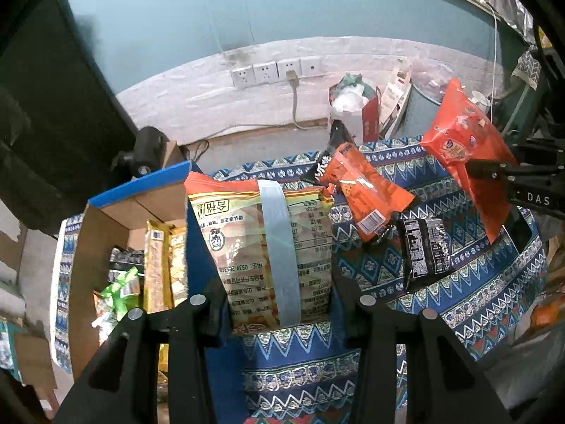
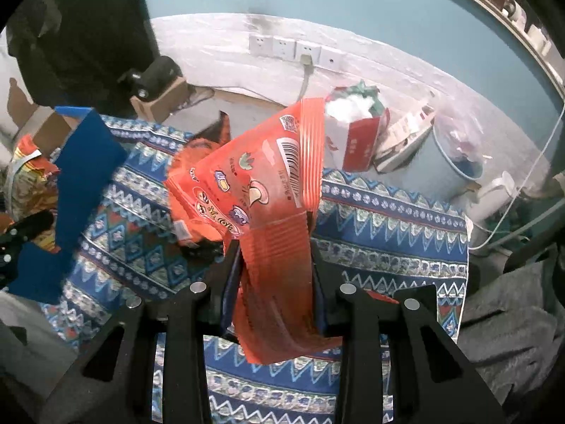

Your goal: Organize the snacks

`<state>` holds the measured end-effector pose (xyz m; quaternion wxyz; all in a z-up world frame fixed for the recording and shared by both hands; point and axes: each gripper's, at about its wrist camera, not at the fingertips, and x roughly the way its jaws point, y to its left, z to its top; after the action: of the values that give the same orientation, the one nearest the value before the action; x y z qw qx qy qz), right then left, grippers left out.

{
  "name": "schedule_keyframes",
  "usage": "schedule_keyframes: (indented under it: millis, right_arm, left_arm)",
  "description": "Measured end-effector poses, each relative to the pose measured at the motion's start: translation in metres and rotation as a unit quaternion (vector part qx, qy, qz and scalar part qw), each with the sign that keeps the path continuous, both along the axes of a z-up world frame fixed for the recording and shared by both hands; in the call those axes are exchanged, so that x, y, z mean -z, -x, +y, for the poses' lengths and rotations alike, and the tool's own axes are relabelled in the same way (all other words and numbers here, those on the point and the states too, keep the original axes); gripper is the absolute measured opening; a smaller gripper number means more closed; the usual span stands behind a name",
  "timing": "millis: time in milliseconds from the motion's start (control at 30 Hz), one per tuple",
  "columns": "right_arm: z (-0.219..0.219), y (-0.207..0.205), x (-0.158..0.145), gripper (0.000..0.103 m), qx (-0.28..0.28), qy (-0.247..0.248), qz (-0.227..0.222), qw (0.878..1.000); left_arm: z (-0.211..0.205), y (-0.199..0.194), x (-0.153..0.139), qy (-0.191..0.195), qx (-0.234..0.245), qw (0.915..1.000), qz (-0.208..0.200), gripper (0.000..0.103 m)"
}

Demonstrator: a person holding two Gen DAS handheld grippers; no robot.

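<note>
Partly hidden in the left wrist view, the left gripper (image 1: 279, 304) pinches the bottom edge of a large clear-fronted snack bag (image 1: 261, 247) with an orange top seal and a pale blue band down its middle; its lower corners vanish behind the black fingers (image 1: 208, 318). The print on it is upside down and too small to read. Just left of it stands an open cardboard box (image 1: 106, 233) with a blue rim, already holding gold packets (image 1: 155, 265) and a green wrapper (image 1: 118, 289); the box's near side is cut off by the gripper body. Right of the bag, an orange chip packet (image 1: 367, 198) and a black packet (image 1: 423, 247) lie on the patterned blue tablecloth (image 1: 476, 282), overlapping at one corner. At the far right the right gripper (image 1: 494, 173) holds a red-orange pouch (image 1: 462, 145) above the cloth.

From the right wrist view, the right gripper (image 2: 275, 265) is pressed onto that red-orange pouch (image 2: 261, 190), which rises between the fingers and blocks most of what lies behind. Bare tablecloth (image 2: 388, 219) spreads to the right, up to its far edge. The blue box wall (image 2: 84, 162) is smeared by motion at the left. Beyond the table, a white brick wall (image 2: 219, 42) carries a row of sockets (image 2: 293, 49), with teal paint above.
</note>
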<state>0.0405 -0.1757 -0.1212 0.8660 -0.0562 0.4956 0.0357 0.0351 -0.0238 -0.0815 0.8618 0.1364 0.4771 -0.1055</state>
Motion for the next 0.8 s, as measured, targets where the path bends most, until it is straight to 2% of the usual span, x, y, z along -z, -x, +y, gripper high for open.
schedule_keyframes:
  millis: [367, 800]
  right_arm:
    - [0.042, -0.002, -0.025, 0.033, -0.044, -0.023, -0.024, 0.998]
    - [0.106, -0.018, -0.048, 0.033, -0.095, -0.045, -0.044, 0.993]
  left_arm:
    - [0.019, 0.002, -0.019, -0.002, -0.011, 0.9996, -0.025, 0.044]
    - [0.063, 0.002, -0.023, 0.002, -0.050, 0.9982, -0.034, 0.044]
